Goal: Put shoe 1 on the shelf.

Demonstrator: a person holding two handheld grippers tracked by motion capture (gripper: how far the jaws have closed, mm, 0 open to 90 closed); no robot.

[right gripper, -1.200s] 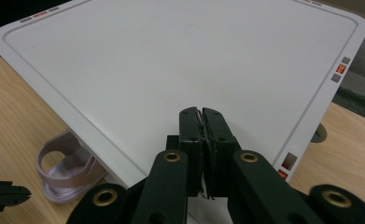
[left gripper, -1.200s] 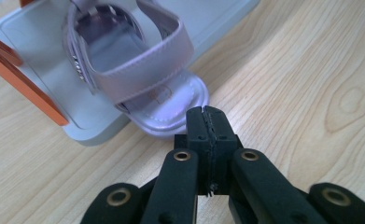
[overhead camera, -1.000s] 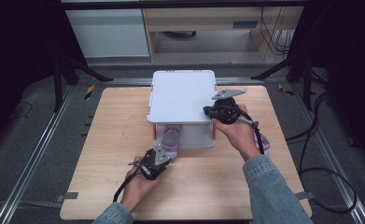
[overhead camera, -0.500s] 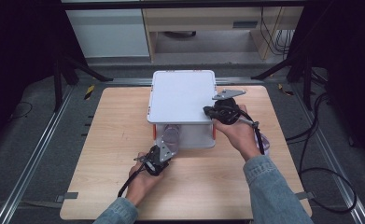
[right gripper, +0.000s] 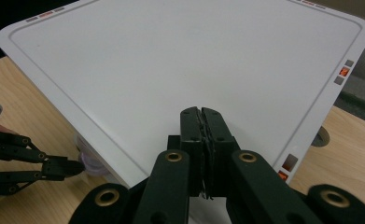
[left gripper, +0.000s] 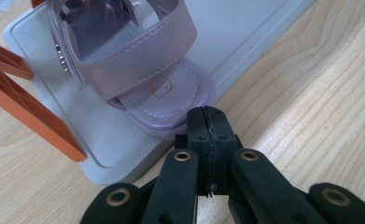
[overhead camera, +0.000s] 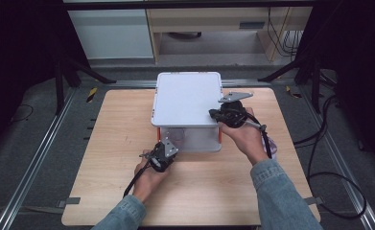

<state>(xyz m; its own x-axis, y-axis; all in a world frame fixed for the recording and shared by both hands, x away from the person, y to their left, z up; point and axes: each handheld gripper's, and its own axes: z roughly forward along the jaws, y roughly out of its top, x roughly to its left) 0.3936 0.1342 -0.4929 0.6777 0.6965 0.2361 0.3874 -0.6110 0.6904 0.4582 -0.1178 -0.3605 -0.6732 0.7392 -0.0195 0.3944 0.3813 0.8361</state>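
Left gripper [left gripper: 207, 114]: jaws pressed together, tips at toe of lilac sandal [left gripper: 138, 60], contact unclear | sandal lies in open front of white box [overhead camera: 187, 98] on table [overhead camera: 113, 120] | right gripper [right gripper: 201, 116]: jaws together, empty, over box top.

— What is the person wearing?
— Faded blue denim sleeves [overhead camera: 276, 191] are covering both forearms, cuffs sitting at the wrists.
— And the tools?
— Each matte black two-jaw gripper [left gripper: 207, 135] is showing brass-ringed rivets along its linked arms and ribbed pads. A grey three-cornered plate [overhead camera: 234, 96] is riding on the right one, and a black cable [overhead camera: 136, 178] is trailing from the left.
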